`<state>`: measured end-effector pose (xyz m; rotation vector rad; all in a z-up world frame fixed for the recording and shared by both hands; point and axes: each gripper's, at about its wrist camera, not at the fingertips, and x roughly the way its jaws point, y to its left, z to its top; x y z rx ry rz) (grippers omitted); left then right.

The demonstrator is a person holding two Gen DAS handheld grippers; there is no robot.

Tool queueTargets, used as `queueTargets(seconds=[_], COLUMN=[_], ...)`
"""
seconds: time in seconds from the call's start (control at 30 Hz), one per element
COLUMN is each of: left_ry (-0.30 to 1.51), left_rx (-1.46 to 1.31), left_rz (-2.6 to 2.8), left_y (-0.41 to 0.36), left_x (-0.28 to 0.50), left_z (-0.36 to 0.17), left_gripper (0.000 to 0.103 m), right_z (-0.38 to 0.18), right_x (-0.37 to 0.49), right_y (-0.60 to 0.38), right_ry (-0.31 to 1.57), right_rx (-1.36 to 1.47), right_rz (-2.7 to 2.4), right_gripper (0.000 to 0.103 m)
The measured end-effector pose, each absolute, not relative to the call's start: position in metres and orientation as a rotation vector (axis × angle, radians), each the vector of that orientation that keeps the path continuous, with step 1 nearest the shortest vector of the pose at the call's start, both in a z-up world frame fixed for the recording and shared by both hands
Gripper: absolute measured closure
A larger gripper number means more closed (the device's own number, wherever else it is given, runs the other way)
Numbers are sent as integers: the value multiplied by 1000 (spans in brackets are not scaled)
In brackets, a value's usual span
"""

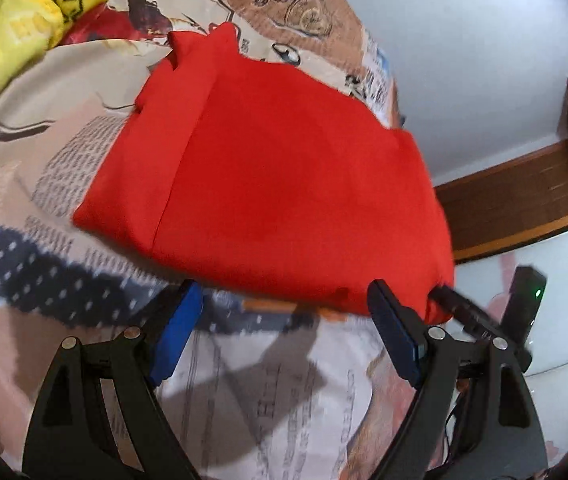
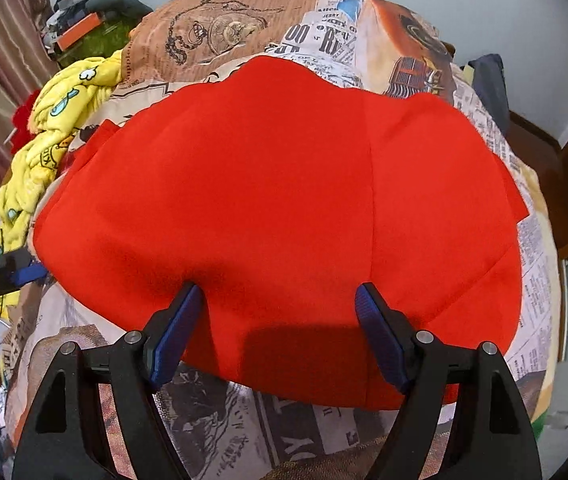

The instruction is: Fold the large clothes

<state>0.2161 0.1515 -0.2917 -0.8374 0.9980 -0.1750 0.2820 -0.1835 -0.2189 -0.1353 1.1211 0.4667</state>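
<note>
A red garment (image 1: 284,168) lies folded into a flat, roughly rectangular shape on a bed cover printed like old newspapers (image 1: 264,392). My left gripper (image 1: 284,300) is open just short of the garment's near edge, with only the cover between its blue pads. In the right wrist view the same red garment (image 2: 276,200) fills the middle. My right gripper (image 2: 280,300) is open above its near part, casting a shadow on the cloth and pinching nothing. The left gripper (image 2: 16,268) shows at the garment's left edge there.
A crumpled yellow printed garment (image 2: 44,140) lies left of the red one, also at the top left in the left wrist view (image 1: 12,20). Clutter (image 2: 84,20) is piled behind it. A dark blue item (image 2: 491,80) sits at the bed's far right. Wooden trim (image 1: 523,192) meets the white wall.
</note>
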Motion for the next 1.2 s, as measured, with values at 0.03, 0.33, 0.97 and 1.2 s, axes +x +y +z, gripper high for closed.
queueTargets(seconds=[0.03,0.33,0.97,1.2], left_ry=[993,929,575,490], left_rx=[-852,-889,-739,-516], left_rz=[-169,-102,92,139], left_y=[153,158,185,167], left_x=[220,253,255,229], left_z=[-295,-303,-192,-136], left_gripper=[19,21,99,99], right_z=[-219,-223,-162,-178], right_x=[281,280,286,283], right_y=[-185,-183,-152,-95], right_ry=[1123,1124,1028,1078], right_rx=[-127,-104,-10,-74], right_rz=[472,487,495,585], right_gripper=[26,24,24,24])
